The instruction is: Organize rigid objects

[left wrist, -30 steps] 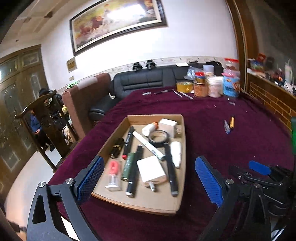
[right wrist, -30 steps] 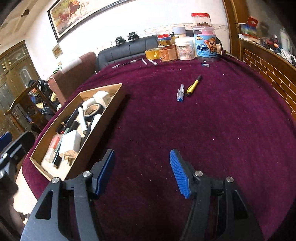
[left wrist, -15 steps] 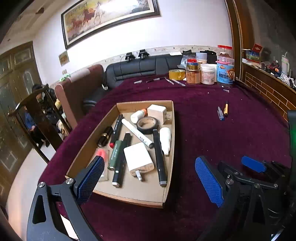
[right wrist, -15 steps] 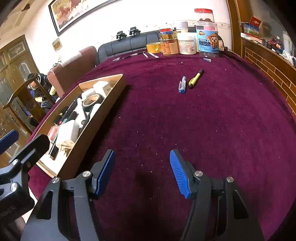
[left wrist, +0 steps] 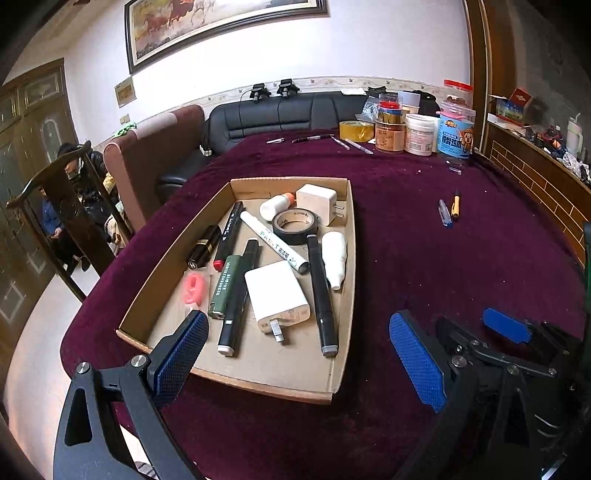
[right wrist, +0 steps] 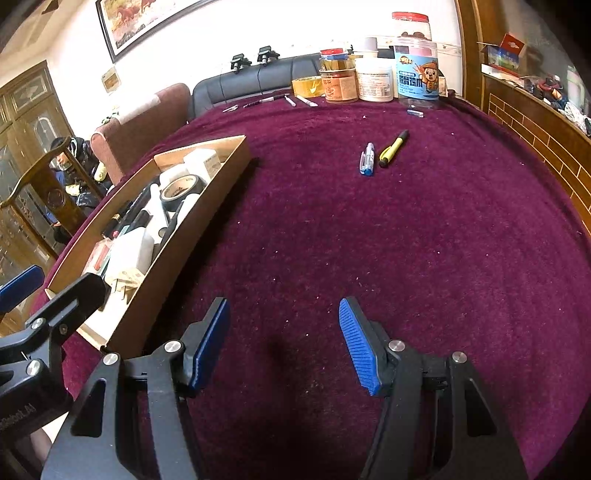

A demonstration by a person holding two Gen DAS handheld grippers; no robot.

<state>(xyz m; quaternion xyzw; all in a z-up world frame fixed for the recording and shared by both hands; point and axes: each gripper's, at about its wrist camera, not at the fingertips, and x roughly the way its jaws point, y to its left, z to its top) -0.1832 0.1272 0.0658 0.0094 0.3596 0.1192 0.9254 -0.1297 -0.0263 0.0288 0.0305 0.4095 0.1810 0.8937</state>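
Cardboard tray (left wrist: pixel 343 280) sits on the maroon tablecloth (left wrist: pixel 424 258), packed with rigid bits, and it fills the middle of the left wrist view. Left gripper (left wrist: pixel 306 354) hangs over the tray's near end, tilted down at it, its left pad above the tray floor at seven o'clock and its right pad out over bare cloth at five o'clock. Since a second ago this view has swung: the tray now lies closer to centre and the horse painting (left wrist: pixel 221 29) rides higher in frame. Jaws stand wide, gripping nothing, touching nothing.

Right gripper (right wrist: pixel 284 343) points down at plain cloth, with the tray off at ten o'clock in its view; its scene has barely shifted over that second. Its jaws are parted about halfway, empty, nothing between the pads.

Inside the tray, biggest first: white charger (left wrist: pixel 277 291) near the centre, prongs toward the camera; smaller white plug (left wrist: pixel 317 203) at the far end; black tape roll (left wrist: pixel 295 227) just beside it. Long black marker (left wrist: pixel 321 291) lies along the right side, white paint marker (left wrist: pixel 275 242) runs diagonally, and a small white bottle (left wrist: pixel 334 258) rests by the right wall.

Out on the cloth at two o'clock from the tray, well apart from it, a blue pen (right wrist: pixel 366 158) and a yellow pen (right wrist: pixel 393 147) lie side by side.
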